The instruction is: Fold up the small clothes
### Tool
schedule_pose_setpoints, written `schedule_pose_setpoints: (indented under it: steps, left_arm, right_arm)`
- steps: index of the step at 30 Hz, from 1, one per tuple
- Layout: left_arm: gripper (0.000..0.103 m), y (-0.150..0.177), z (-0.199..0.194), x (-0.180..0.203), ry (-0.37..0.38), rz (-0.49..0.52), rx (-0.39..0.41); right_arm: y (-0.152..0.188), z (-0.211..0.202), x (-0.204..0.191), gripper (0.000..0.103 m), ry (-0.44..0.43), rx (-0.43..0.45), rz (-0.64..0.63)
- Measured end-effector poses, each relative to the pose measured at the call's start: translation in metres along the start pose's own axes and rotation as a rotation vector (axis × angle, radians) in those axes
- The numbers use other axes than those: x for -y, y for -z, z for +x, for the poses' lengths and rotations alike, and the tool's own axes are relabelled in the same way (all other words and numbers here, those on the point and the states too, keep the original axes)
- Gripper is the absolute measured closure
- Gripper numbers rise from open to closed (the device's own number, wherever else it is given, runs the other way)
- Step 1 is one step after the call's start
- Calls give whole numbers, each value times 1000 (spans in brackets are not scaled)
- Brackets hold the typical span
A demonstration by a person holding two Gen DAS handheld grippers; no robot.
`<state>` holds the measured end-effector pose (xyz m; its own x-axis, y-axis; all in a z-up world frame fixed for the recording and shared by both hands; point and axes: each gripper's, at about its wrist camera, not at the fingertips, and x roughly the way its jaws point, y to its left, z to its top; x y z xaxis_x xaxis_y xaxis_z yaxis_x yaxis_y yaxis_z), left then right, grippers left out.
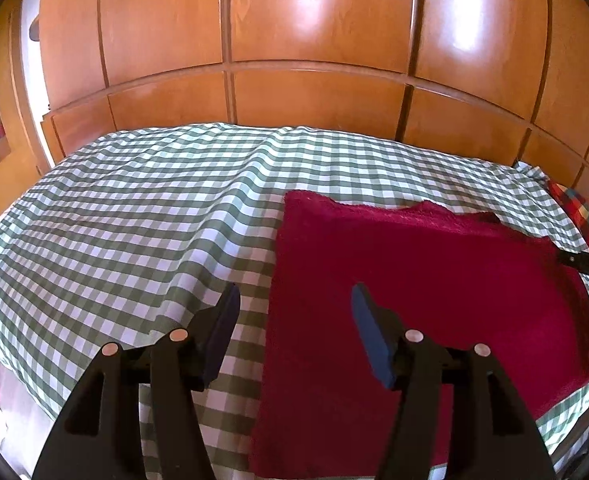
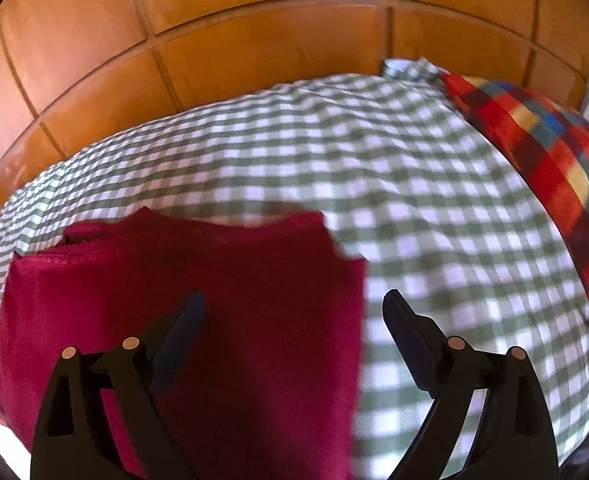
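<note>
On the checked bedspread [image 1: 134,208], the folded red garment [image 1: 414,300] lies flat, long axis toward the wardrobe [image 1: 318,40].

The right gripper [image 2: 293,308] hangs with its two dark-padded black fingers spread wide, nothing between them. Beneath its left finger, from nine to six o'clock, lies a folded dark red knitted garment [image 2: 198,280] on a green-and-white checked bed cover [image 2: 374,160]. At two to three o'clock rests a multicoloured plaid cushion [image 2: 554,152]. Orange-brown panelled wooden wardrobe doors [image 2: 214,20] fill twelve o'clock.
</note>
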<state>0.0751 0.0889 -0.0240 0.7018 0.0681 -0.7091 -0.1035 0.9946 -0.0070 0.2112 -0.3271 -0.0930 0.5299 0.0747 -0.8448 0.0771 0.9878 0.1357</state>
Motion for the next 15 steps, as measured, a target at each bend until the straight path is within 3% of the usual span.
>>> schedule_pose_setpoints:
  steps: [8, 15]
  left_arm:
    - [44, 5, 3, 12, 17, 29, -18]
    - [44, 9, 9, 27, 36, 66, -47]
  right_arm:
    - [49, -15, 47, 13, -200, -93, 146]
    - [78, -27, 52, 13, -373, -103, 209]
